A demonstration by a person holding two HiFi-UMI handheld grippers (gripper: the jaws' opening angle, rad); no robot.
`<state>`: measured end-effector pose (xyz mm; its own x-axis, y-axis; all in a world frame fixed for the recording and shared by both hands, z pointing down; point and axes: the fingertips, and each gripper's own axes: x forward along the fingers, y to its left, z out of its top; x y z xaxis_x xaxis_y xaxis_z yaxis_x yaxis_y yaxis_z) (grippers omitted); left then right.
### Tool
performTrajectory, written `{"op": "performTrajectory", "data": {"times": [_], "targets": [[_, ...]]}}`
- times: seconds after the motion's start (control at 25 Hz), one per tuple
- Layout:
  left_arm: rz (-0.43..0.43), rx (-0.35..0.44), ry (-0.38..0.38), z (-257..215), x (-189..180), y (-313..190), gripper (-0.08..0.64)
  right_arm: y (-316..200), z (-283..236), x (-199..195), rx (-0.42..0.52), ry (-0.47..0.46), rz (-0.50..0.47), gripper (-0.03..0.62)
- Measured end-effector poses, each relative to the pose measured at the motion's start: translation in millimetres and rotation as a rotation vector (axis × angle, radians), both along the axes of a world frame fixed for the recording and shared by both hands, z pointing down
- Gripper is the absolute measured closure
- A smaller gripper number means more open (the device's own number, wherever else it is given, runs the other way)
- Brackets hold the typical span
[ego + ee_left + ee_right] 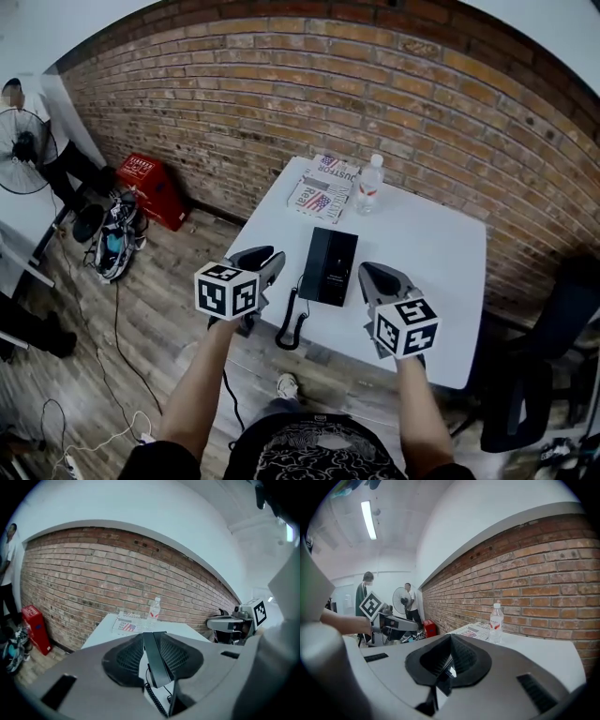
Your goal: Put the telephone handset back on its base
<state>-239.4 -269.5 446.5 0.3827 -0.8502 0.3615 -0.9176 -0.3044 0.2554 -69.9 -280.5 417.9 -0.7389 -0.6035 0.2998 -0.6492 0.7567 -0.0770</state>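
Note:
A black telephone (328,265) lies in the middle of the white table (441,253). Its coiled cord (292,326) loops over the table's front edge. In the head view I cannot tell the handset from the base. My left gripper (270,259) hovers just left of the phone, and a narrow gap between its jaws shows the phone's black edge (157,667) and the cord (154,701) beyond. My right gripper (368,272) hovers just right of the phone, its pads meeting at the tips (450,639). Neither gripper holds anything.
At the table's far side stand a plastic water bottle (368,185) and a stack of newspapers (323,187), with the brick wall behind. Left on the wooden floor are a red box (150,187), bags (112,239), a fan (23,150) and a standing person. A black chair (553,356) stands right.

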Motion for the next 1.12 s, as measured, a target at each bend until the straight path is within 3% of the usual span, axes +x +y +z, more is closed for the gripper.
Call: {"op": "performTrajectory", "data": {"times": [0.2,0.56,0.84,1.12], "targets": [[-0.091,0.063,-0.088,-21,1,19,0.465,8,-7,9,0.011,-0.005,-0.017,0.591],[-0.22,0.122,-0.155,-39,7,52,0.509,19,-14,25,0.03,-0.02,-0.031,0.591],[-0.252,0.153,-0.217,-46,21,63,0.548,26,-19,37,0.054,-0.009,-0.037,0.591],[-0.254,0.155,-0.218,-44,29,66,0.551,28,-18,46,0.055,-0.011,-0.034,0.591]]}}
